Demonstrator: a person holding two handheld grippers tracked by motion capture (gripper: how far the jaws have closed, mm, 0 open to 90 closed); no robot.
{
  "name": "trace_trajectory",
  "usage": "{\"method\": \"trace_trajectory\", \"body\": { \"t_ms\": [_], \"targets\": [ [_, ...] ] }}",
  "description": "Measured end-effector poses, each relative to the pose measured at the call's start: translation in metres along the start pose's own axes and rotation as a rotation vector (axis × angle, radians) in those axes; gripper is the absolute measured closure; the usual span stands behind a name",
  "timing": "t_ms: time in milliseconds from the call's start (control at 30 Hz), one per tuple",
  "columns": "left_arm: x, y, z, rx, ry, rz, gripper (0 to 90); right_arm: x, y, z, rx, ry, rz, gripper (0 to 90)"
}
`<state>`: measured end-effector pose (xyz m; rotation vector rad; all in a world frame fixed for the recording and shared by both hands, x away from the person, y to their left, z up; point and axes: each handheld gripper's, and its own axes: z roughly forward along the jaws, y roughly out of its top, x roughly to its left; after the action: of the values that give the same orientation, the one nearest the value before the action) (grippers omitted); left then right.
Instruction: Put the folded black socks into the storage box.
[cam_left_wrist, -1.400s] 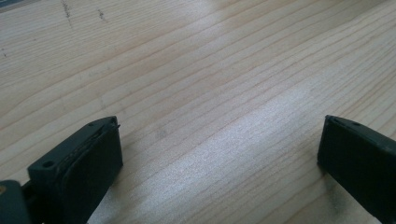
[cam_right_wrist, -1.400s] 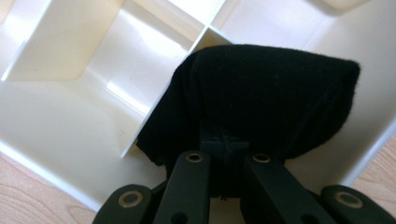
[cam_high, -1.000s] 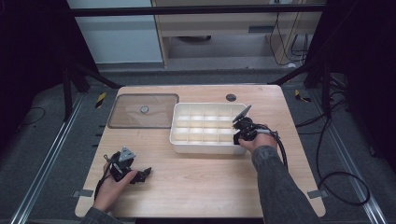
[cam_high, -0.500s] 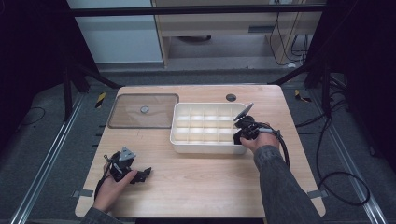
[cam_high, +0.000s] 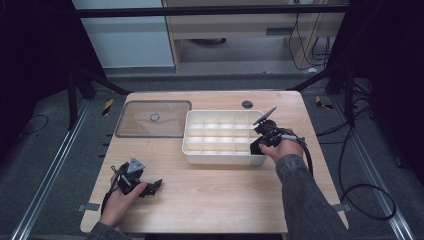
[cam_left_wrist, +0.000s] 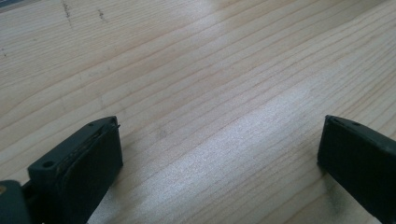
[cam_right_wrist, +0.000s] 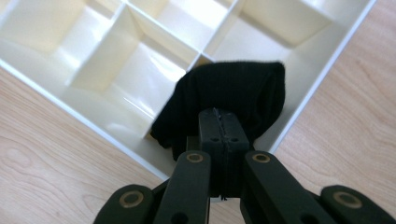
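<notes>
right claw (cam_right_wrist: 223, 135) clamped on black cloth (cam_right_wrist: 233, 100) over tray (cam_right_wrist: 107, 112); left claw (cam_left_wrist: 219, 154) wide, empty

Both handheld grippers black: left gripper (cam_high: 150, 188) has grey three-cornered plate on top, right gripper (cam_high: 257, 145) trails black cable; brass-coloured rivets on linkage; dark grey sleeve (cam_high: 300, 195).

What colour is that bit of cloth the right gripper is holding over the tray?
Black. The cloth shows best in the right gripper view, pinched over the cream tray.
</notes>
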<state>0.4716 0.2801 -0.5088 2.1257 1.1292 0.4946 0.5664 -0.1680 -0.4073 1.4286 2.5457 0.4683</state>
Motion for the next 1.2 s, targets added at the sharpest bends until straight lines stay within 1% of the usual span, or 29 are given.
{"method": "trace_trajectory", "body": {
  "t_ms": [33,133,167,200,233,300,400,500,567,633,700,733,767,833,1100,1167,1200],
  "targets": [
    [0.000,0.000,0.000,0.000,0.000,0.000,0.0,0.000,0.000,0.000,0.000,0.000,0.000,90.0],
    [0.000,0.000,0.000,-0.004,0.000,-0.005,0.0,0.000,0.003,-0.008,-0.023,-0.001,-0.011,90.0],
    [0.000,0.000,0.000,-0.004,0.000,-0.005,0.0,0.000,0.003,-0.008,-0.023,-0.001,-0.011,90.0],
    [0.000,0.000,0.000,-0.004,0.000,-0.004,0.0,0.000,0.005,-0.012,-0.036,-0.001,-0.001,90.0],
    [0.000,0.000,0.000,-0.004,0.000,-0.004,0.0,0.000,0.005,-0.012,-0.036,-0.001,-0.001,90.0],
    [0.000,0.000,0.000,-0.004,0.000,-0.003,0.0,-0.002,0.006,-0.016,-0.056,-0.006,-0.001,90.0],
    [0.000,0.000,0.000,-0.004,0.000,-0.003,0.0,-0.003,0.007,-0.017,-0.071,-0.008,0.005,90.0],
    [0.000,0.000,0.000,-0.004,0.000,-0.003,0.0,-0.003,0.008,-0.017,-0.069,-0.010,0.004,90.0],
    [0.000,0.000,0.000,-0.004,0.000,-0.003,0.0,-0.005,0.009,-0.018,-0.076,-0.001,0.016,90.0],
    [0.000,0.000,0.000,-0.004,0.000,-0.003,0.0,-0.006,0.009,-0.018,-0.087,-0.001,0.012,90.0],
    [0.000,0.000,0.000,-0.004,-0.001,-0.003,0.0,-0.007,0.009,-0.020,-0.101,0.004,0.025,90.0],
    [0.000,0.000,0.000,-0.004,0.000,-0.003,0.0,-0.008,0.009,-0.022,-0.120,0.006,0.033,90.0],
    [0.000,0.000,0.000,-0.002,0.001,-0.003,0.0,-0.009,0.009,-0.023,-0.128,0.007,0.040,90.0],
    [0.000,0.000,0.000,-0.002,0.001,-0.002,0.0,-0.010,0.009,-0.026,-0.160,0.010,0.044,90.0],
    [0.000,0.000,0.000,-0.003,0.000,-0.004,0.0,-0.014,0.007,-0.038,-0.241,0.002,0.062,90.0],
    [0.000,0.000,0.000,-0.004,0.000,-0.004,0.0,-0.015,0.006,-0.039,-0.248,0.002,0.068,90.0],
    [0.000,0.000,0.000,-0.004,0.000,-0.003,0.0,-0.015,0.006,-0.042,-0.265,-0.001,0.069,90.0]
  ]
}}
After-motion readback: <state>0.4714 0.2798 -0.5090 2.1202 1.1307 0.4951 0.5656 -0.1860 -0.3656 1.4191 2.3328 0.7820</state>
